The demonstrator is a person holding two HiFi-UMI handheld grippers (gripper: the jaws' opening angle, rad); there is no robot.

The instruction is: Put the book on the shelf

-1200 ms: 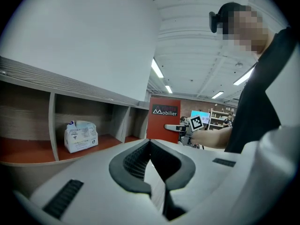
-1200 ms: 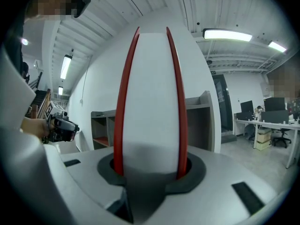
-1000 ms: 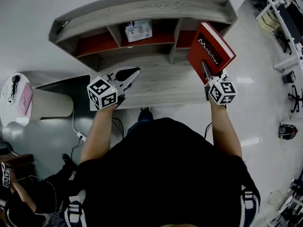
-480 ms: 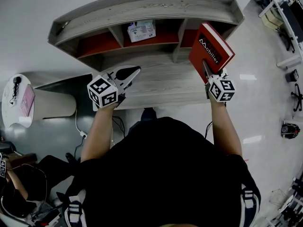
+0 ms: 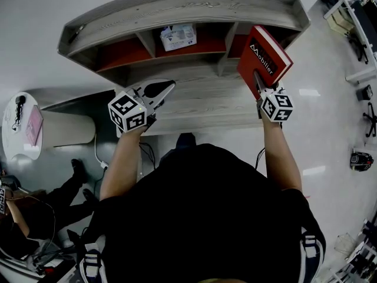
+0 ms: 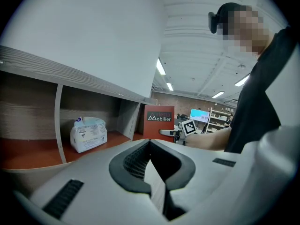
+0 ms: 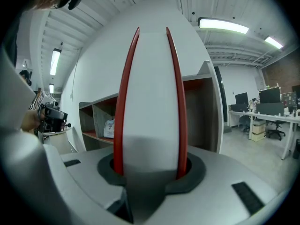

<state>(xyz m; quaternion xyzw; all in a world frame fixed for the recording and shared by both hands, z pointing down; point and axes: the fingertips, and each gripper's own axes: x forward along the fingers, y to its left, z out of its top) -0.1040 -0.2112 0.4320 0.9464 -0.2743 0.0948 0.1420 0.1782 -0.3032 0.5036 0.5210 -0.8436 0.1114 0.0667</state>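
Risk lies with the book (image 5: 264, 61), clamped by its lower edge in the right gripper (image 5: 257, 82) at upper right of the head view, just before the shelf (image 5: 194, 7). Its corner could catch the divider (image 5: 230, 40) and twist loose. The left gripper (image 5: 165, 89) is closed on nothing.

Wooden shelf (image 5: 177, 7), white packet (image 5: 177, 36) inside (middle compartment)
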